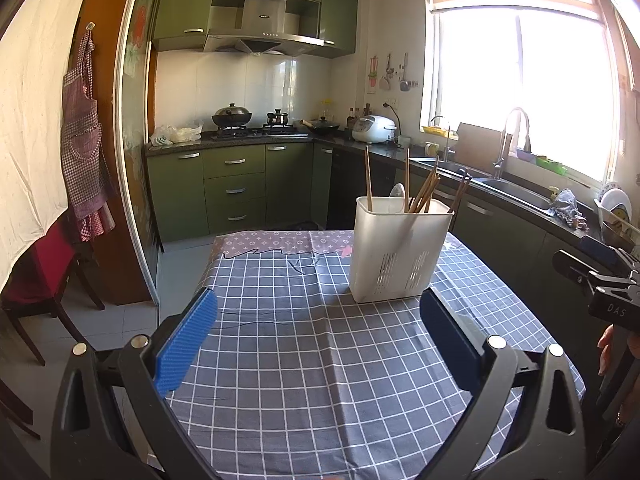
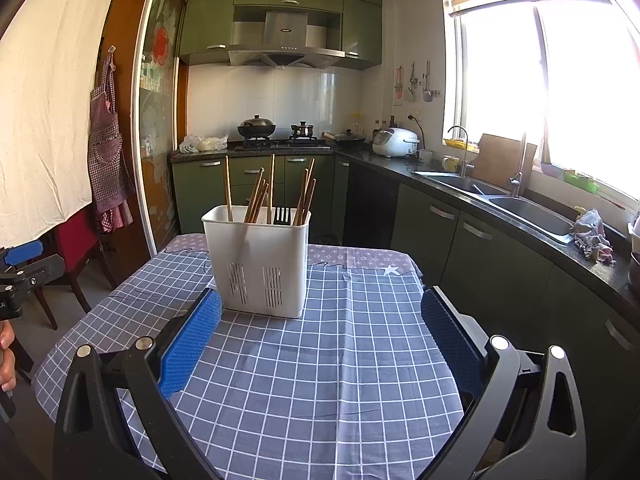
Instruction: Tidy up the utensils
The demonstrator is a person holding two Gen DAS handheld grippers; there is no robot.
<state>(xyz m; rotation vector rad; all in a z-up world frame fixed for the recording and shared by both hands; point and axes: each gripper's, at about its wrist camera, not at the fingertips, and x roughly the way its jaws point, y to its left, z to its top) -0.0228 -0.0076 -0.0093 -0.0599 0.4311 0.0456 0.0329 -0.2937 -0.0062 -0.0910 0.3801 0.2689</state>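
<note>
A white plastic utensil holder (image 1: 396,250) (image 2: 258,260) stands upright on the blue checked tablecloth (image 1: 304,344) (image 2: 320,360). Several wooden chopsticks (image 1: 424,192) (image 2: 260,196) stick up out of it. A pale spoon (image 1: 397,196) shows in the left wrist view and a black slotted spatula head (image 2: 282,215) in the right wrist view. My left gripper (image 1: 318,312) is open just short of the holder, with nothing between its blue pads. Beside the holder's near right side my right gripper (image 2: 320,312) is also open and empty.
The table ends on all sides close to the holder. A dark red chair (image 1: 44,276) (image 2: 76,248) stands at the left. Green cabinets, a stove with pots (image 1: 232,116), a rice cooker (image 2: 396,142) and a sink (image 2: 532,212) line the back and right.
</note>
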